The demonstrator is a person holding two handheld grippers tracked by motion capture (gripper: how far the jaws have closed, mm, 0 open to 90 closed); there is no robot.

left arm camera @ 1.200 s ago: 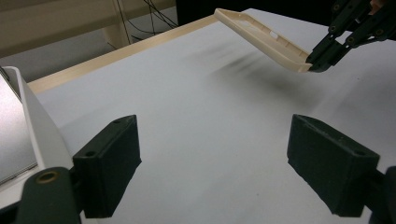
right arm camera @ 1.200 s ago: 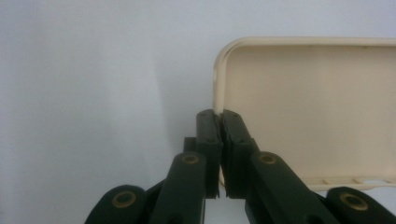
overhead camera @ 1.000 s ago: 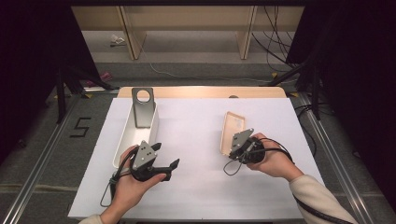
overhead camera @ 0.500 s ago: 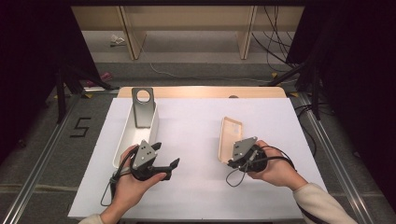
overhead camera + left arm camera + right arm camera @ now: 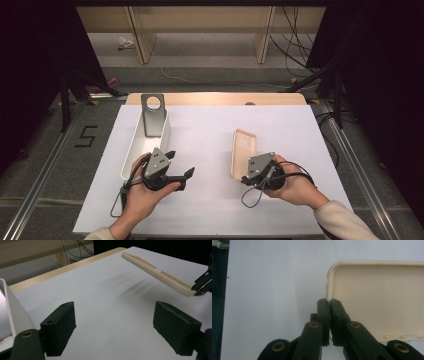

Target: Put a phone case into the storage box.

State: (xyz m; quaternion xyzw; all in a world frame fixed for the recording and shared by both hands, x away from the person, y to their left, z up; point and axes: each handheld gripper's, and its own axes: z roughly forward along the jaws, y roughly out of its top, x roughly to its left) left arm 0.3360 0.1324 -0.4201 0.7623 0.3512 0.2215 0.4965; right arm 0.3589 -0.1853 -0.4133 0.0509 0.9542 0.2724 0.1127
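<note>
White tabletop (image 5: 210,150) broadly bare; right claw (image 5: 329,306) clenched on cream case (image 5: 243,152) edge, left claw (image 5: 125,327) released.

The white tabletop (image 5: 210,140) is carrying a long white tray (image 5: 134,150) lying along its left side.

We see a cream phone case (image 5: 243,152) on the white worktop (image 5: 210,135), which has a light wood edge. The long bin (image 5: 134,150) is white, its bracket (image 5: 153,114) grey. Our grippers' fingers (image 5: 60,327) are black.
</note>
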